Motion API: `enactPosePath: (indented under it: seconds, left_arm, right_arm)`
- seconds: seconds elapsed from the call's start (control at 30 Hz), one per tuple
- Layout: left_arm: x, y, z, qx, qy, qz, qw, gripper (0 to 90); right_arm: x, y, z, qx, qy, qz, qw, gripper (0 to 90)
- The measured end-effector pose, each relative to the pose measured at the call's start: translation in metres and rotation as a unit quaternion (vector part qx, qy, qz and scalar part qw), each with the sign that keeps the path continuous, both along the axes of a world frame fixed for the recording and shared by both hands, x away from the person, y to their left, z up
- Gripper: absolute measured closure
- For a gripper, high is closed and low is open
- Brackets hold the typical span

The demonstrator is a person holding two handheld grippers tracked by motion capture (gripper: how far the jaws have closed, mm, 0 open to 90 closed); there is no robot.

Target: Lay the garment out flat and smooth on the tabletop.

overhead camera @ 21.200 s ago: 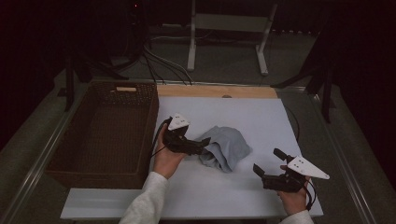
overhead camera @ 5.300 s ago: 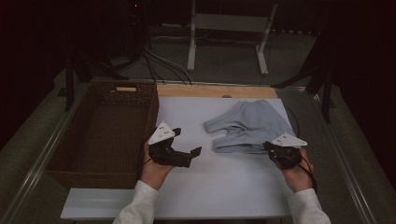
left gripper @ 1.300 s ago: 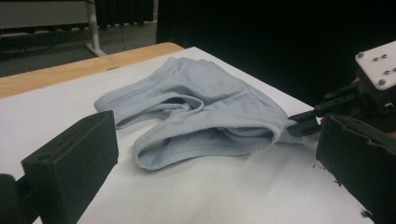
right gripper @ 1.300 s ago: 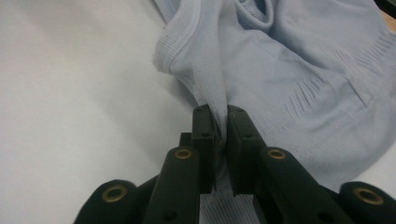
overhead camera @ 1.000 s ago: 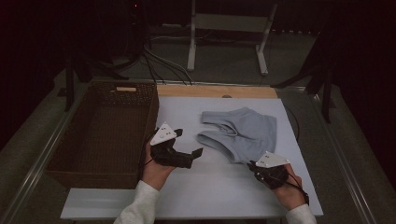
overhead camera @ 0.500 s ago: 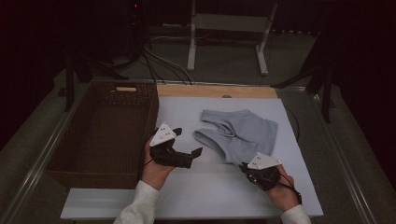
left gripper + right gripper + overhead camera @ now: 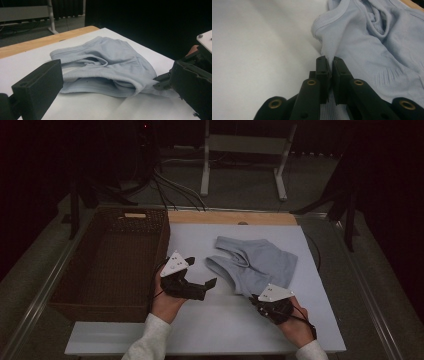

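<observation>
The pale blue garment [image 7: 256, 265] is lying spread on the white surface [image 7: 210, 330], to the right of the wicker basket [image 7: 112, 265]. The right gripper [image 7: 256, 298] is pinching the garment's near edge with clenched jaws. The left gripper [image 7: 202, 282] is resting between basket and garment, its jaws released and holding nothing.

surface: white table [image 7: 210, 330] | on it: pale blue garment [image 7: 257, 265] right of centre, wicker basket [image 7: 112, 265] at left edge
</observation>
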State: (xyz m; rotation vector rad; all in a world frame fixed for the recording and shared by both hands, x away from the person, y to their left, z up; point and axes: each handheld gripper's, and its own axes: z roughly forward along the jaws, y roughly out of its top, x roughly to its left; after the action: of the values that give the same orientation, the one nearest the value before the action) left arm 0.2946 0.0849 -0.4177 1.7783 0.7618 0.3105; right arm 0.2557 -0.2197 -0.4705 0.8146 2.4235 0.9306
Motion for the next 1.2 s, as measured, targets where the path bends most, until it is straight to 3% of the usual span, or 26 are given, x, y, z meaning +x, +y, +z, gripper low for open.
enactPosePath:
  seconds: [0.3, 0.53, 1.2]
  left_arm:
    - [-0.001, -0.001, -0.001, 0.015, -0.010, -0.002, 0.9998, 0.2]
    - [-0.001, -0.002, -0.001, 0.028, -0.003, -0.004, 0.9996, 0.2]
    - [-0.002, 0.007, 0.003, 0.024, -0.004, 0.014, 0.9996, 0.2]
  right_arm:
    - [0.001, 0.011, 0.001, 0.005, 0.000, 0.011, 0.9999, 85.0]
    - [0.003, 0.022, 0.002, 0.003, -0.001, 0.020, 0.9998, 85.0]
    - [0.020, 0.070, 0.009, 0.024, -0.006, 0.049, 0.9985, 85.3]
